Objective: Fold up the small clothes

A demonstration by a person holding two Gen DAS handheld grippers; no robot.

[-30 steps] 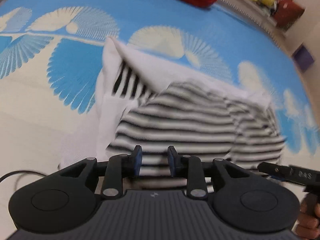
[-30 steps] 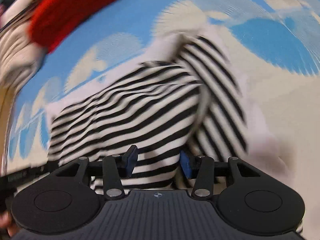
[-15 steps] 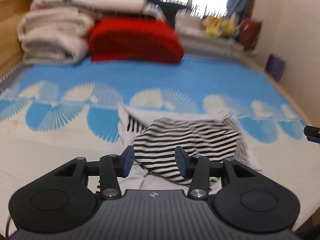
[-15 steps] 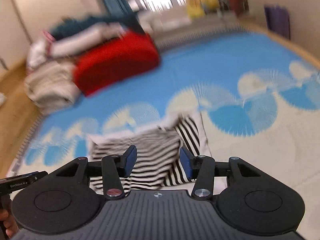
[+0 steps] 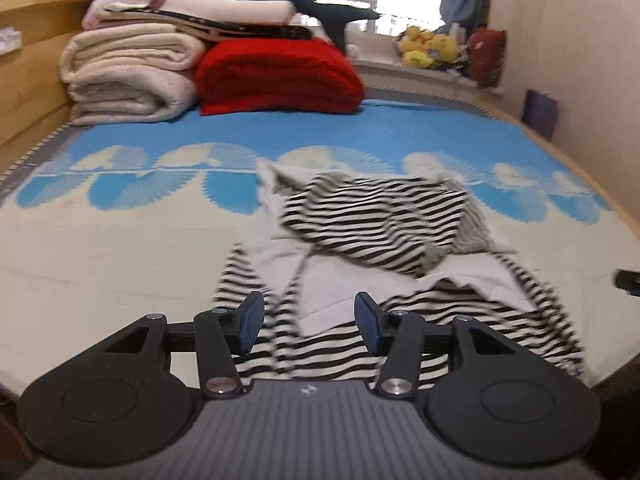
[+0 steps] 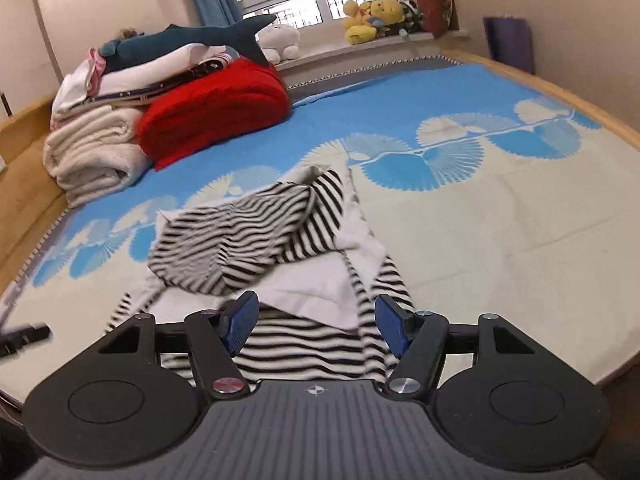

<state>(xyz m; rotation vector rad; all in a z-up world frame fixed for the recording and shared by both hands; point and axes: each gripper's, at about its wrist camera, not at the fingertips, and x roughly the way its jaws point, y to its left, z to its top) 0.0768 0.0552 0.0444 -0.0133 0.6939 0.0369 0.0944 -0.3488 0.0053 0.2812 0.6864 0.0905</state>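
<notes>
A black-and-white striped garment (image 5: 372,224) with white parts lies crumpled near the front edge of the bed; it also shows in the right wrist view (image 6: 256,236). My left gripper (image 5: 308,322) is open and empty, held just above the garment's near striped hem. My right gripper (image 6: 316,320) is open and empty, above the same hem on the right side. The tip of the right gripper (image 5: 626,280) shows at the right edge of the left wrist view, and the left gripper's tip (image 6: 24,334) at the left edge of the right wrist view.
The bed has a blue and cream fan-pattern cover (image 5: 120,240). At its far end lie a red folded blanket (image 5: 276,76), cream folded blankets (image 5: 128,76) and a dark plush shark (image 6: 192,36). Plush toys (image 5: 428,46) sit on the windowsill. The wall runs along the right.
Both grippers have pulled back and up from the garment toward the bed's front edge and opened wider. The garment has dropped onto the bed, partly folded over itself.
</notes>
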